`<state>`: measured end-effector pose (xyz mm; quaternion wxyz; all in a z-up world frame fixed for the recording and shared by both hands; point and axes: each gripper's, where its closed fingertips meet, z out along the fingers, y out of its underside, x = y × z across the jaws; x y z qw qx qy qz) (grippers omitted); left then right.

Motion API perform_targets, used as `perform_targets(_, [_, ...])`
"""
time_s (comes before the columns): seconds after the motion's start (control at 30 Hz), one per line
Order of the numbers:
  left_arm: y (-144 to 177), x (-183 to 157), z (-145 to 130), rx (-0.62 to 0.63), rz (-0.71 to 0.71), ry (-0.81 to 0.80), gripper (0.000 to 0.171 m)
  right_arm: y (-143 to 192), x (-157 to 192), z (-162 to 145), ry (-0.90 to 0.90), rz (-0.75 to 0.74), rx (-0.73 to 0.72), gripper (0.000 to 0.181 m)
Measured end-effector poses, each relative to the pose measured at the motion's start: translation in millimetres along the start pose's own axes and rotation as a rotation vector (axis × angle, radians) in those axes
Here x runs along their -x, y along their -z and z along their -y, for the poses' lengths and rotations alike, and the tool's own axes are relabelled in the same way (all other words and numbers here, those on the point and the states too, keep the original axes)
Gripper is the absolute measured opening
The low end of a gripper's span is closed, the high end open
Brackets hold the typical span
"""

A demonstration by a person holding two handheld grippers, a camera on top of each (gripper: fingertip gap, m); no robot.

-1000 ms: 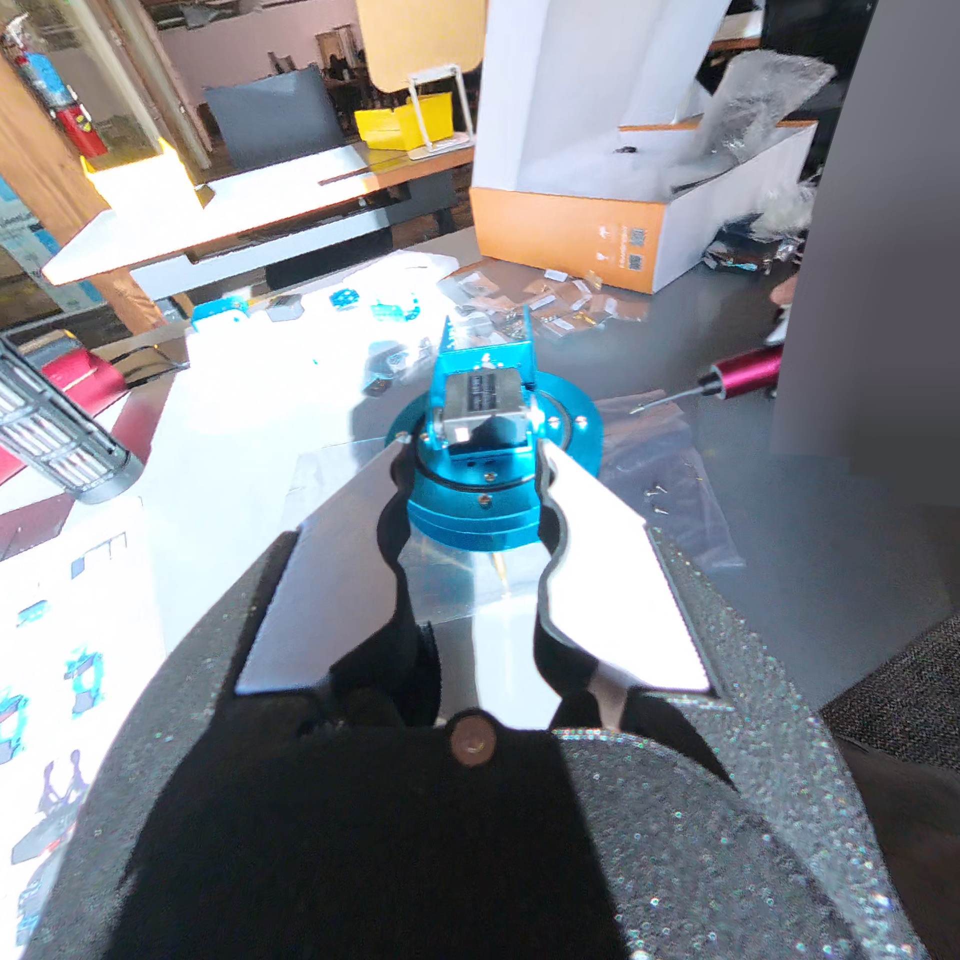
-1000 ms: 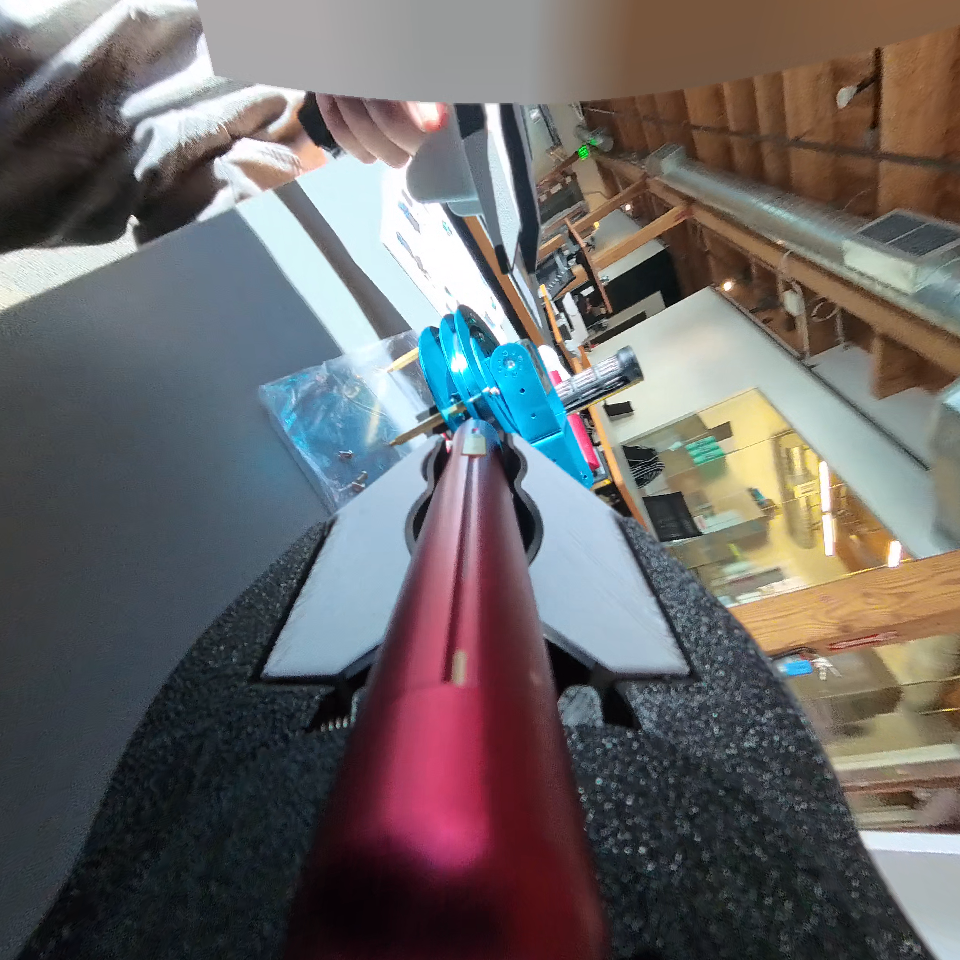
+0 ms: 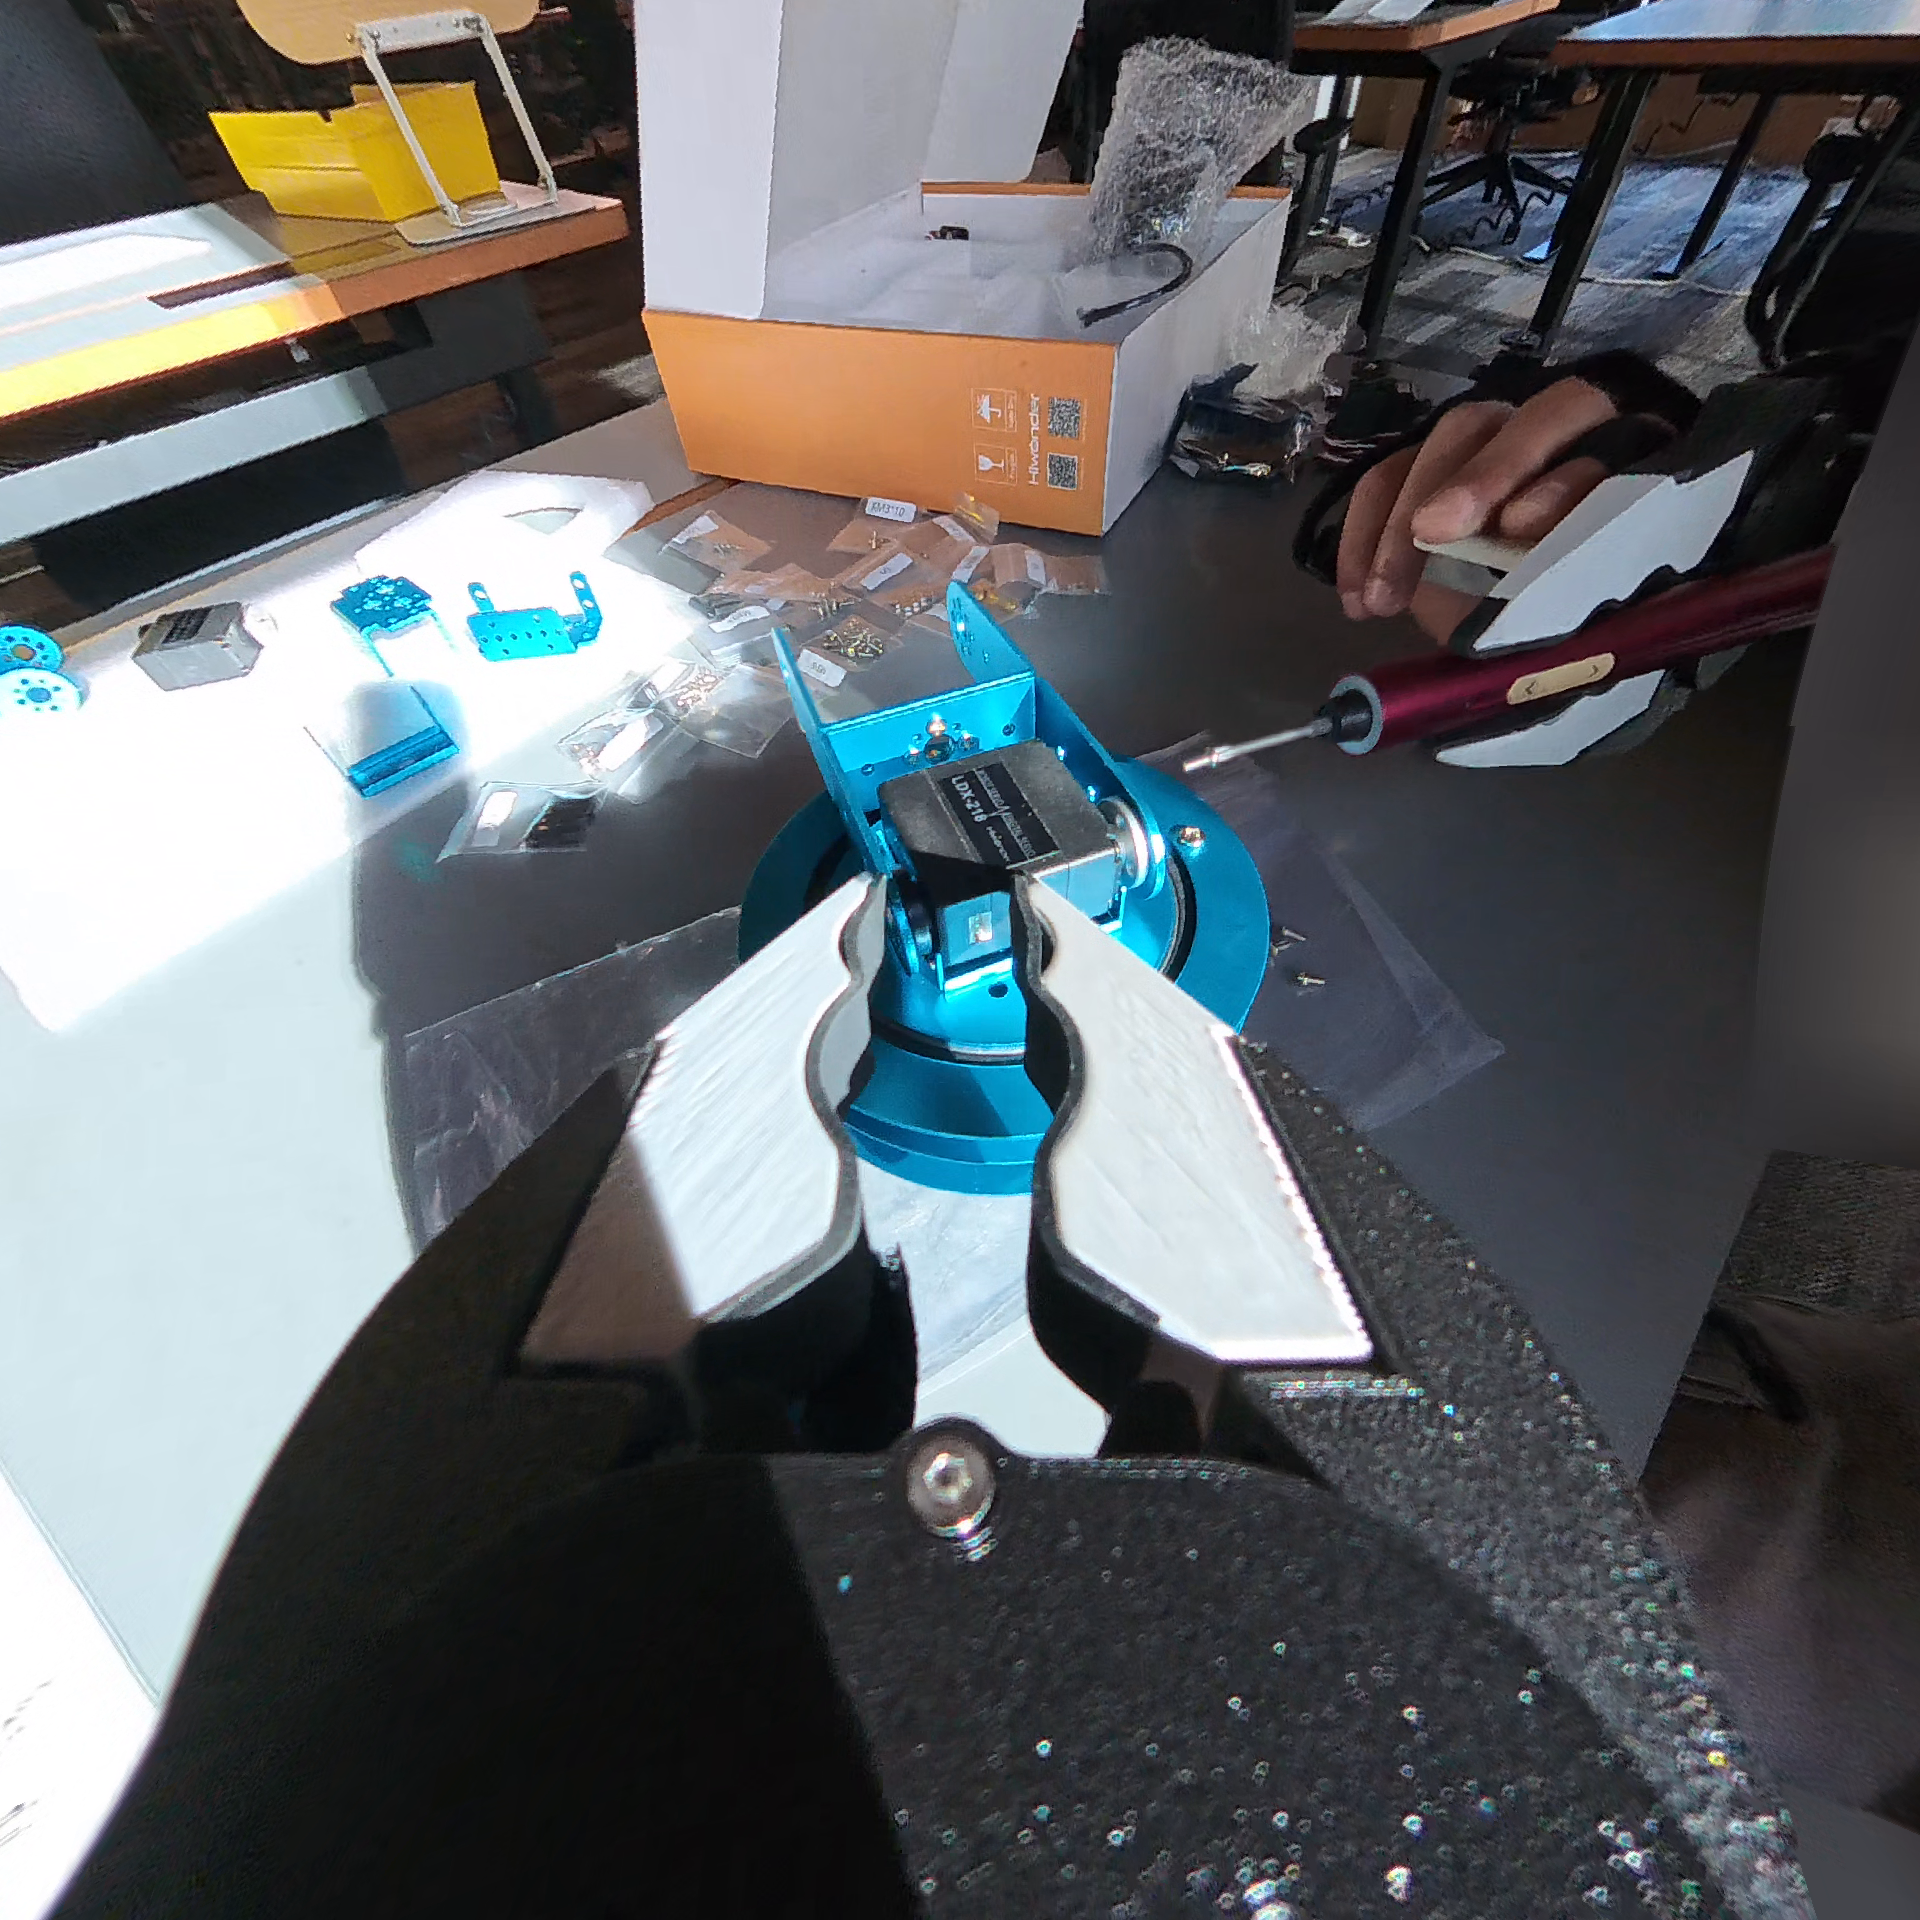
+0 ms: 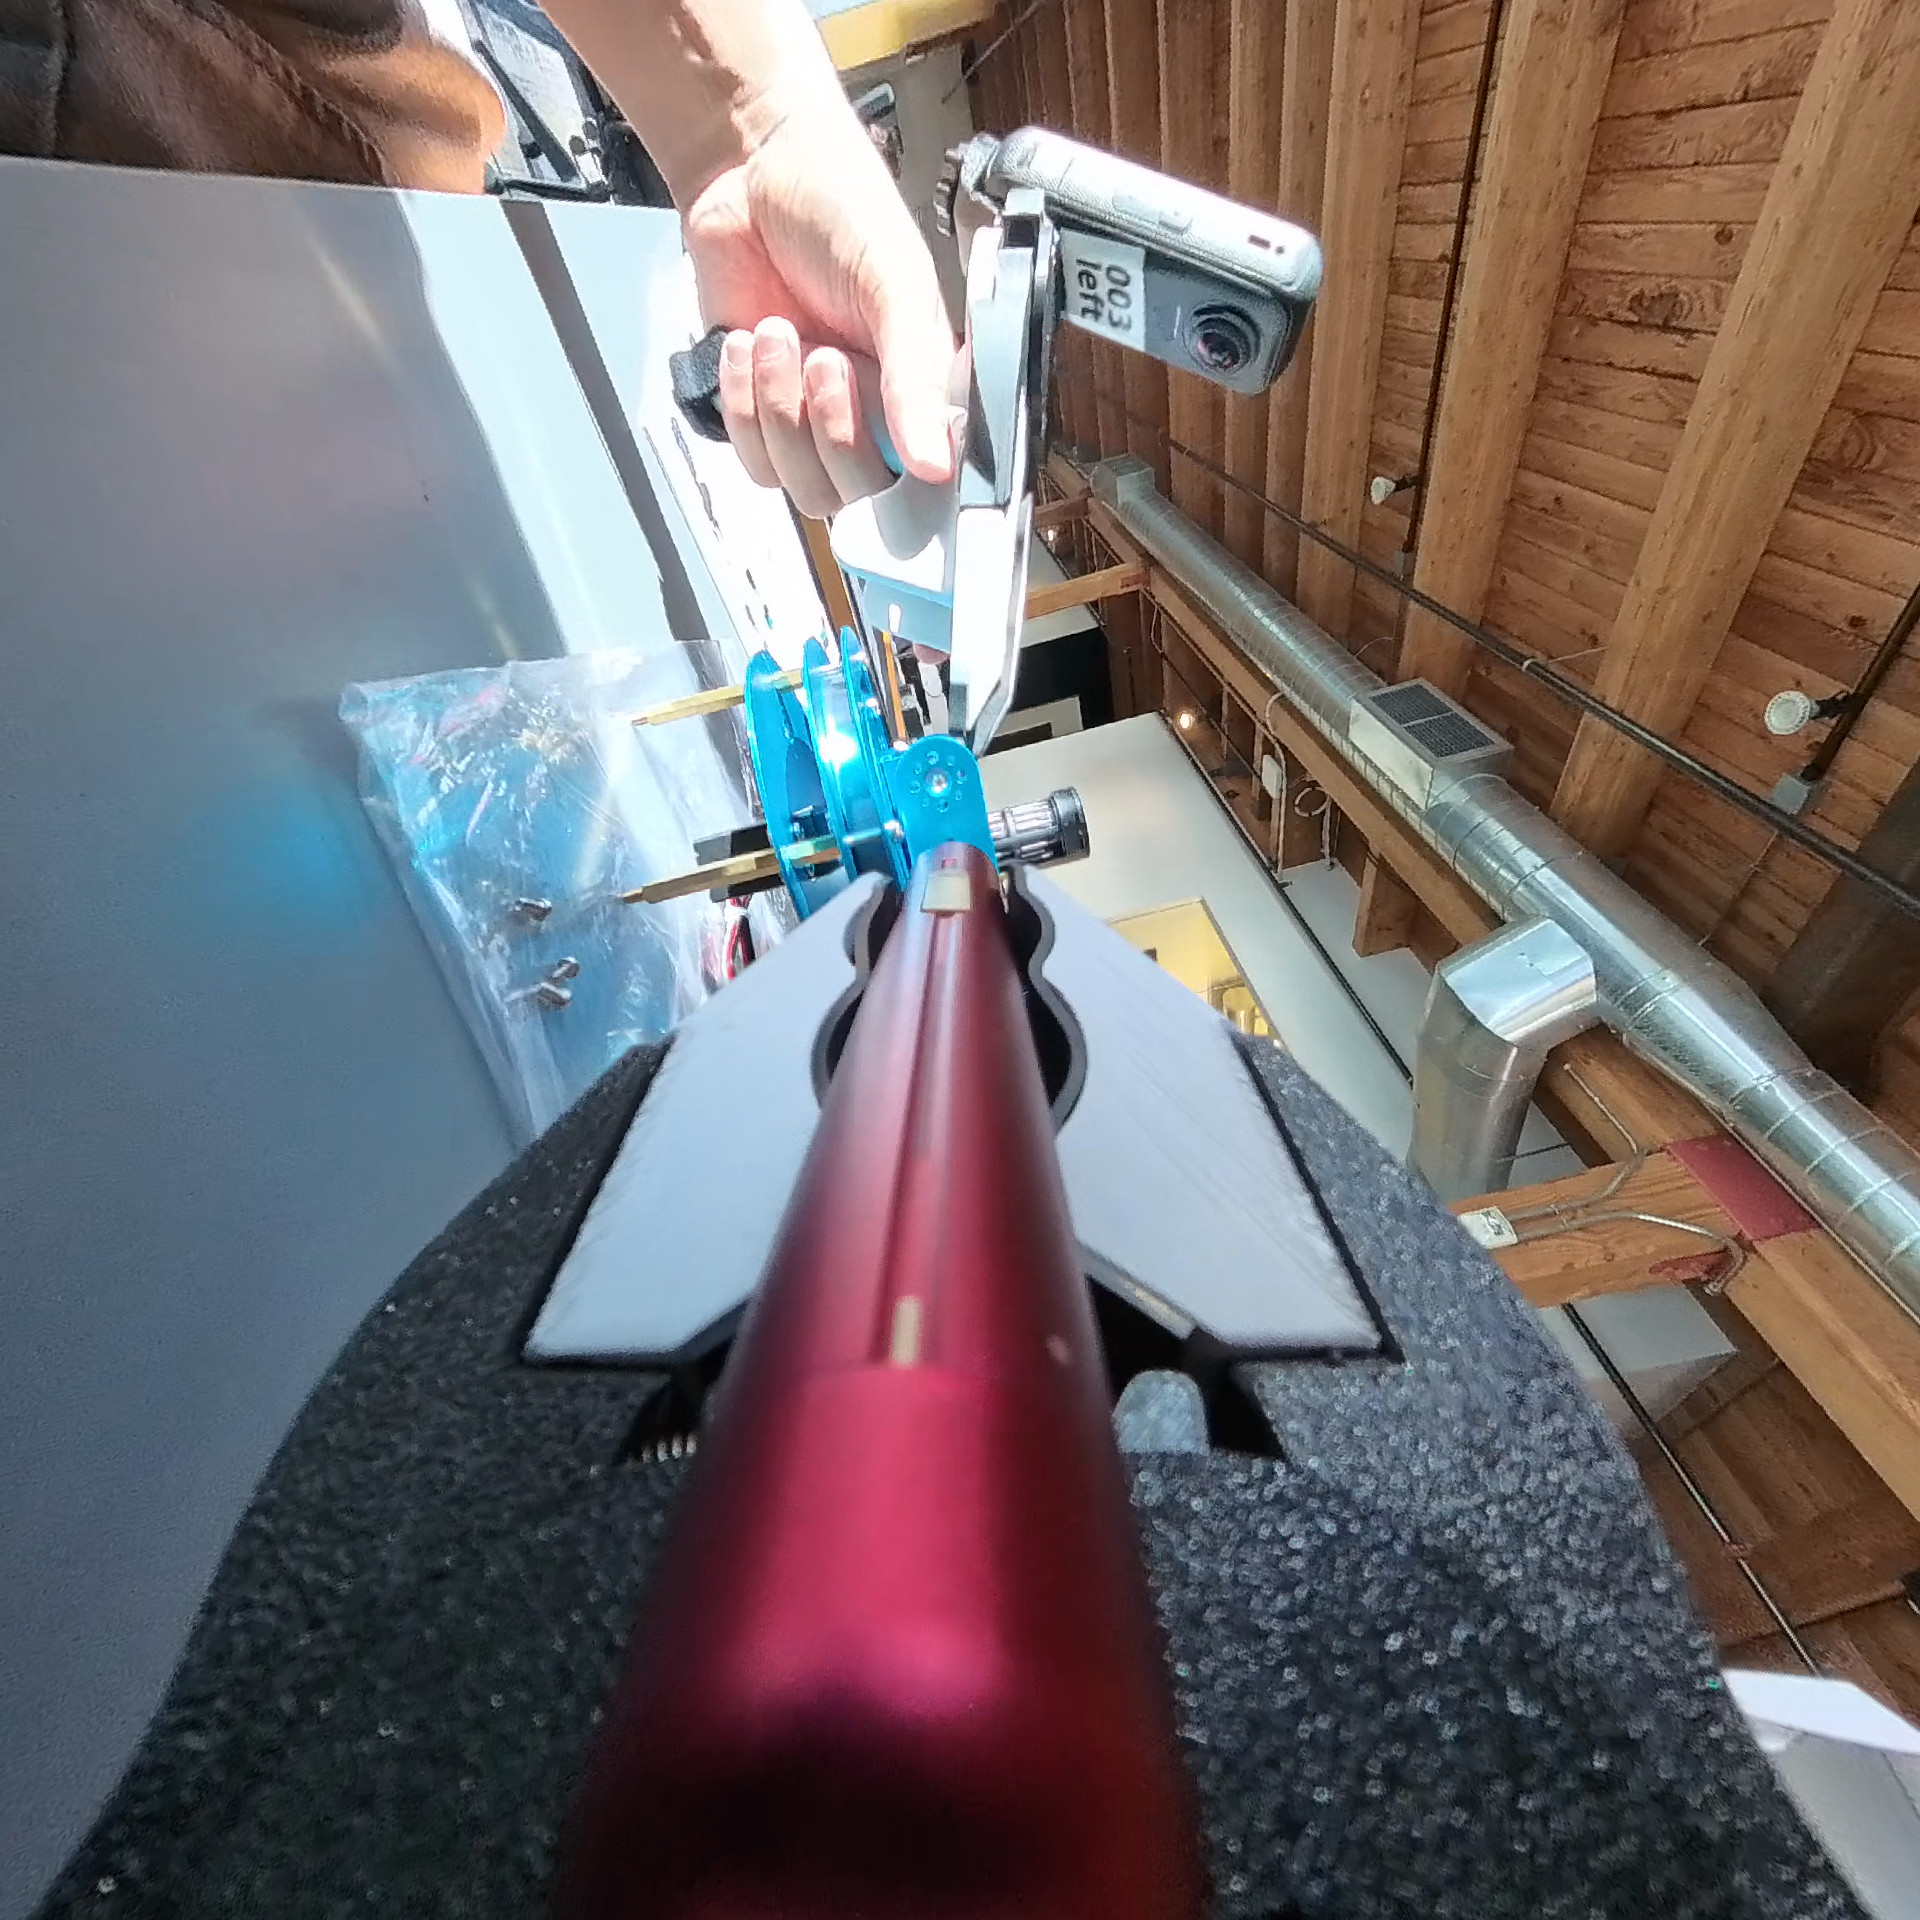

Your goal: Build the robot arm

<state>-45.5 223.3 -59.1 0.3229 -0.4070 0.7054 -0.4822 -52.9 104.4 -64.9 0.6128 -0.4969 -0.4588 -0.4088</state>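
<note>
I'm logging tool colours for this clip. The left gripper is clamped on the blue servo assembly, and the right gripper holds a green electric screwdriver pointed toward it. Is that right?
Not quite: the electric screwdriver is dark red, not green, as the left wrist view shows. The rest holds: the left gripper is clamped on the blue servo assembly, and the right gripper holds the screwdriver pointed toward it.

I see bare grey table right of the blue base. Parts bags and an orange box crowd the far side.
</note>
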Motion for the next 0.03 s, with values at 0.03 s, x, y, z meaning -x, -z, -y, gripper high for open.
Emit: perform_targets(0.03, [0.3,0.0,-0.2,0.003,0.005,-0.007,0.023,-2.1,0.5,0.6,0.0,0.003,-0.004,0.02])
